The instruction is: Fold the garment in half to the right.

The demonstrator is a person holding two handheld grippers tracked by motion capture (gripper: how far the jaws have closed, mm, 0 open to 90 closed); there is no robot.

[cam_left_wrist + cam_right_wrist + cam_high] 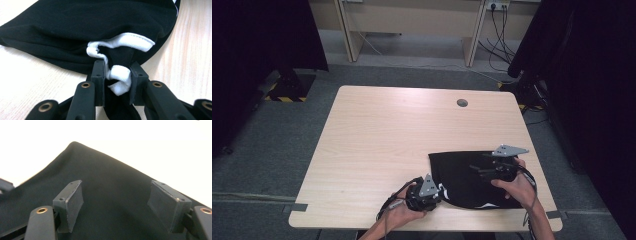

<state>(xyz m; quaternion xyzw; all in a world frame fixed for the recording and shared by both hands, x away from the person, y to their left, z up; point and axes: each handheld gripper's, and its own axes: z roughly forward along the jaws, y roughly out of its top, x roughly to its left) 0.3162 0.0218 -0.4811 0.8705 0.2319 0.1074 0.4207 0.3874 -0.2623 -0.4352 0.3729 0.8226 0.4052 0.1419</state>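
A black garment (472,180) with white trim is seen lying on the near right part of the wooden table (377,145). Its bunched white-edged hem (120,77) is clamped between the jaws of the left gripper (434,194) at the garment's near left corner. The right gripper (479,169) is held above the cloth's far right area, its jaws spread wide with nothing gripped between them.

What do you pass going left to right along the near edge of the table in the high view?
Person's left hand → left gripper, shut on the white-trimmed edge of the black cloth → black fabric garment lying on the light wooden table → right gripper, jaws open above the cloth → right hand.
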